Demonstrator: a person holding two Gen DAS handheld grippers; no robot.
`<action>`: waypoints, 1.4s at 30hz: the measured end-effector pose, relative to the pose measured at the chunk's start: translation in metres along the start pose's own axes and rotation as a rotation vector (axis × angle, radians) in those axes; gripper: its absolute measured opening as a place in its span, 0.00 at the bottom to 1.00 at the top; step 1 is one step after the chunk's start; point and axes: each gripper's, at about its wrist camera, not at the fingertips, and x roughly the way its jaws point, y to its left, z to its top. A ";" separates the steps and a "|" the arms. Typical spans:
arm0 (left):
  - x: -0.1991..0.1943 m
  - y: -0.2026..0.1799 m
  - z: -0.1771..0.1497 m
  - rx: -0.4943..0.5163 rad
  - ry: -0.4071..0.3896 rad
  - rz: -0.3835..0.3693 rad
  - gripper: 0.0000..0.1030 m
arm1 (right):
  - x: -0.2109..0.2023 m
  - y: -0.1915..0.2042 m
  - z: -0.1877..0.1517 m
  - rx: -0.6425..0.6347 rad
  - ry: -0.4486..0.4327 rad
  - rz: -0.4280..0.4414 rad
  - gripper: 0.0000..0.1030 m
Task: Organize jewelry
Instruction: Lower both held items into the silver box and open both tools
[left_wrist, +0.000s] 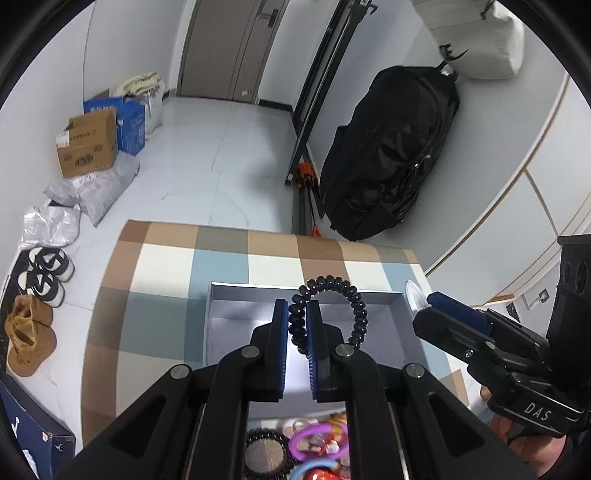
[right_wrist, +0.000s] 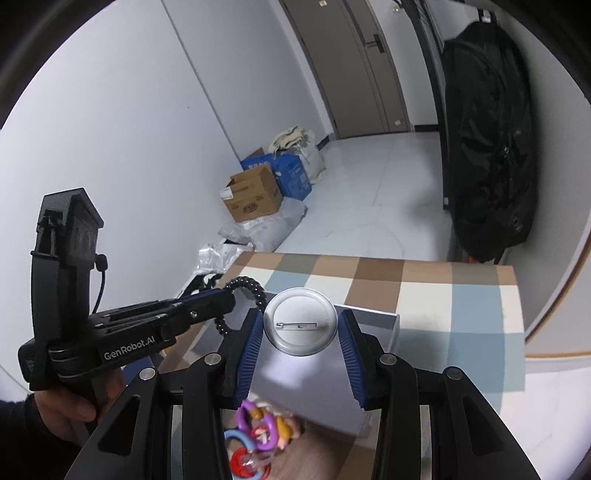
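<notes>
Checkered cloth covers the table, where the grey box (left_wrist: 229, 295) at frame centre looks empty while the left gripper (left_wrist: 297, 325) pinches a black spiral hair tie (left_wrist: 332, 291), the right gripper (right_wrist: 301, 332) clamps a round pin badge (right_wrist: 300, 321), and more trinkets (left_wrist: 317, 446) wait at the bottom edge.

Below my left jaws, the heap of coloured rings (left_wrist: 317, 446) runs behind my own linkage and off the bottom edge. The badge (right_wrist: 300, 321) between my right jaws shows only its pin side (its front is turned away). The box (right_wrist: 384, 321) beyond it is mostly covered.
</notes>
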 end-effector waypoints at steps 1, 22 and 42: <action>0.003 0.001 0.000 -0.004 0.007 -0.002 0.05 | 0.003 -0.002 0.000 0.004 0.004 0.003 0.40; 0.025 -0.003 0.011 -0.008 0.051 -0.069 0.07 | 0.034 -0.023 -0.005 0.067 0.061 0.025 0.41; -0.007 -0.006 -0.004 -0.008 -0.038 0.009 0.53 | -0.017 -0.014 -0.018 0.036 -0.088 -0.016 0.89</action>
